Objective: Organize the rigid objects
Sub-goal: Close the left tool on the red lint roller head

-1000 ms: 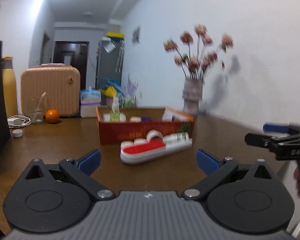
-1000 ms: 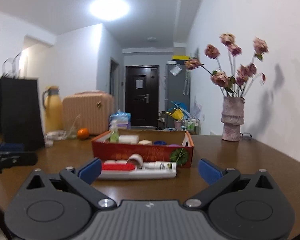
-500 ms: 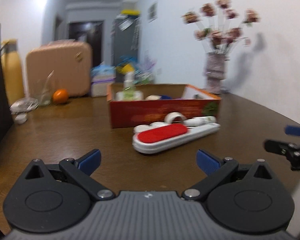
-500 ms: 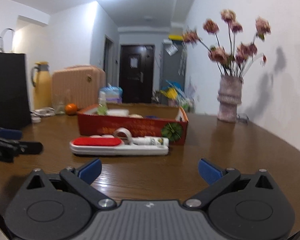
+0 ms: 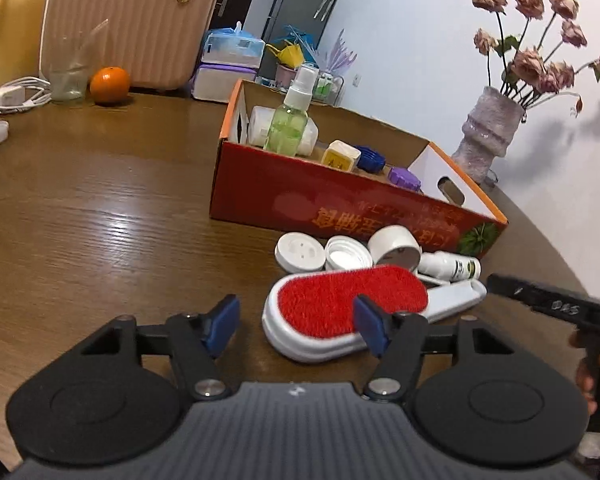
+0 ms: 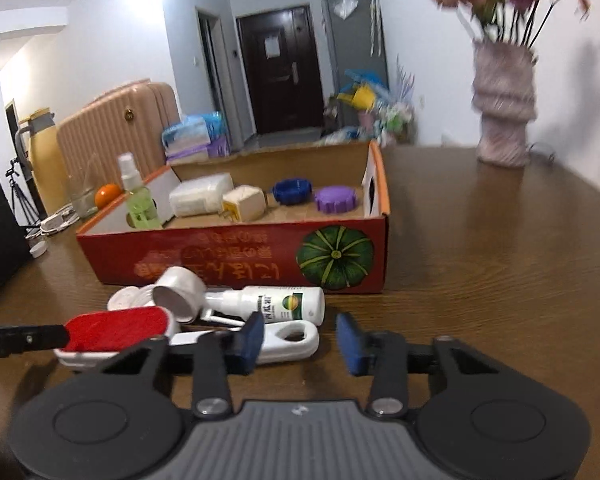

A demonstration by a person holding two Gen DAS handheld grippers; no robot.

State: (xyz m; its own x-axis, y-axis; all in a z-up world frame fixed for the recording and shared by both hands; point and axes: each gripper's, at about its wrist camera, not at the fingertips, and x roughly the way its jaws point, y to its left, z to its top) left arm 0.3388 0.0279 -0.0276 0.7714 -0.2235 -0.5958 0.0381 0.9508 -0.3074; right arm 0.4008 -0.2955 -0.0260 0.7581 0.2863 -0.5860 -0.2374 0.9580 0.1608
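A white lint brush with a red pad [image 5: 352, 298] [image 6: 116, 330] lies on the table in front of the red cardboard box [image 5: 340, 208] [image 6: 236, 256]. My left gripper [image 5: 296, 328] is closing, its jaws either side of the brush's head end, pads not touching it. My right gripper [image 6: 300, 342] is closing around the brush's white looped handle [image 6: 292, 338], a gap still showing at the right pad. Behind the brush lie white lids [image 5: 300, 252], a white round cup [image 5: 394, 244] and a small white spray bottle [image 6: 276, 304]. The box holds a green spray bottle [image 5: 290, 124], a plug and caps.
A vase of dried flowers [image 5: 486, 136] stands at the back right by the wall. At the back left are a pink suitcase [image 5: 128, 24], an orange [image 5: 109, 85], a glass, a charger cable [image 5: 12, 94] and a yellow flask. Bare tabletop [image 5: 100, 220] lies left of the box.
Both grippers have come in close over the table and tipped downward onto the lint brush. Both pairs of jaws have narrowed from wide open.
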